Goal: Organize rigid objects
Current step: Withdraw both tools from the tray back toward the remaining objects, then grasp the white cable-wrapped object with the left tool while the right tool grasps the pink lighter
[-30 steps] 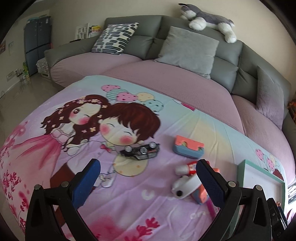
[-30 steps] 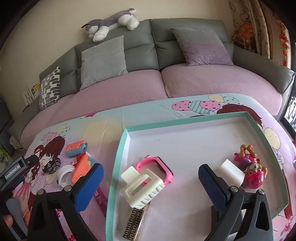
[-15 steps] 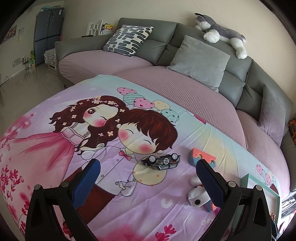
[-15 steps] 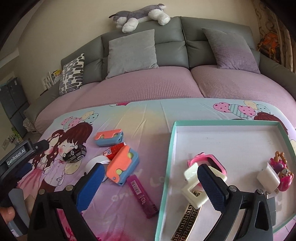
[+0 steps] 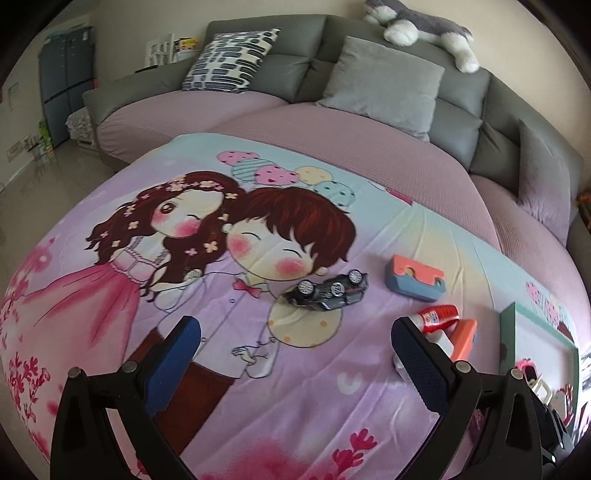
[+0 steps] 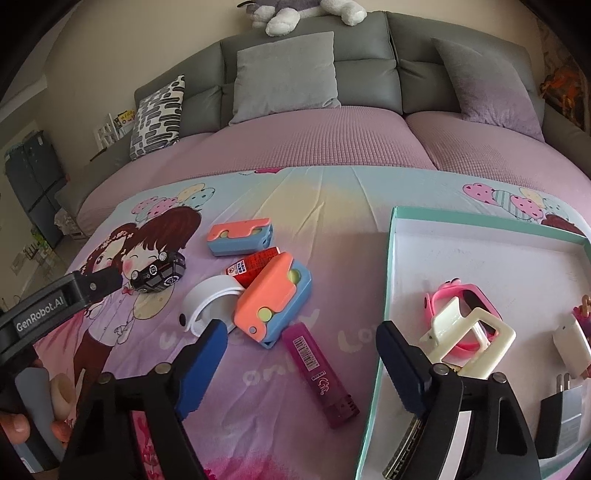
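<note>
Loose items lie on a cartoon-print cloth: a black toy car [image 5: 327, 291] on its roof, shown too in the right wrist view [image 6: 159, 277], two orange-and-blue blocks [image 6: 273, 302] [image 6: 240, 238], a red tube [image 6: 253, 264], a white tape ring [image 6: 208, 304] and a magenta lighter [image 6: 319, 373]. A teal-rimmed white tray [image 6: 393, 258] holds a pink watch [image 6: 463, 299], a cream clip [image 6: 469, 339] and a white plug [image 6: 570, 347]. My left gripper [image 5: 295, 354] is open and empty, short of the car. My right gripper [image 6: 301, 360] is open and empty above the lighter.
A grey sofa with a mauve seat cover [image 6: 314, 140], cushions and a plush husky [image 5: 424, 26] stands behind the cloth. A cabinet [image 5: 62, 92] and tiled floor lie to the left. A black charger [image 6: 561, 417] sits in the tray's near corner.
The right gripper has swung left from over the tray to over the loose items. The left gripper has drifted, and the car now sits ahead between its fingers. Both stay open.
</note>
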A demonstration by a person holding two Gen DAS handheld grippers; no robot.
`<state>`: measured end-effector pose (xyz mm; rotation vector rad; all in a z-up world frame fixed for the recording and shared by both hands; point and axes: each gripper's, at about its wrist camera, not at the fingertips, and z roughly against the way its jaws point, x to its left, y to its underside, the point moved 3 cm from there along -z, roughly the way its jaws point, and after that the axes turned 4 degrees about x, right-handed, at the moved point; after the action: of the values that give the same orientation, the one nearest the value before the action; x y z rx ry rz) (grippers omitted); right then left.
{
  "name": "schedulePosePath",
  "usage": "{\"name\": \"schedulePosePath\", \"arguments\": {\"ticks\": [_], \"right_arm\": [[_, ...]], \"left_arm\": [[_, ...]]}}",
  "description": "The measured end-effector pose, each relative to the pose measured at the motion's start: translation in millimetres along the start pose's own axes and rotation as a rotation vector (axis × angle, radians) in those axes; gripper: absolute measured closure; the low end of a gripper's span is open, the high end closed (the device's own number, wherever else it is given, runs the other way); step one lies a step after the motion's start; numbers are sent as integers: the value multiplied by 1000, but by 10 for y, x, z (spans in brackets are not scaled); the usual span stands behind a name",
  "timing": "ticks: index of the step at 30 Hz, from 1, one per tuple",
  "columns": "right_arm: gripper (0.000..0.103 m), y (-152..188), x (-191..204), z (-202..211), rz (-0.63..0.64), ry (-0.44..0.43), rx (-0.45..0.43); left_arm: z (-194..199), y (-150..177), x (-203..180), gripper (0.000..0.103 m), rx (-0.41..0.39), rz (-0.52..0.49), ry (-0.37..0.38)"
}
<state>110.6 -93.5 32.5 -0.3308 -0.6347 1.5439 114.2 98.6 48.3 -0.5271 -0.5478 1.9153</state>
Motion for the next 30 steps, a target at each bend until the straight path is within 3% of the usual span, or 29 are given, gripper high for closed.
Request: {"name": "schedulePosePath", "arguments": {"ticks": [5, 11, 16, 22, 25, 30], "right_arm": [[35, 6, 17, 6, 7, -17, 10], [38, 37, 31, -30, 20, -13, 30], [38, 52, 19, -55, 20, -16, 44], [39, 73, 45, -85, 38, -19, 58], [50, 85, 45, -96, 47, -16, 64], [54, 96, 3, -127, 36, -16, 77]], "left_arm": [[-21, 21, -169, 0, 19, -59, 31], [-104, 62, -334, 0, 50, -82, 91], [-234, 146, -472, 0, 94, -135, 55], [-268, 172, -601, 0, 109, -169, 106], [-275, 189, -691, 1, 110, -208, 107], [-309, 214, -809, 1, 115, -246, 122]]}}
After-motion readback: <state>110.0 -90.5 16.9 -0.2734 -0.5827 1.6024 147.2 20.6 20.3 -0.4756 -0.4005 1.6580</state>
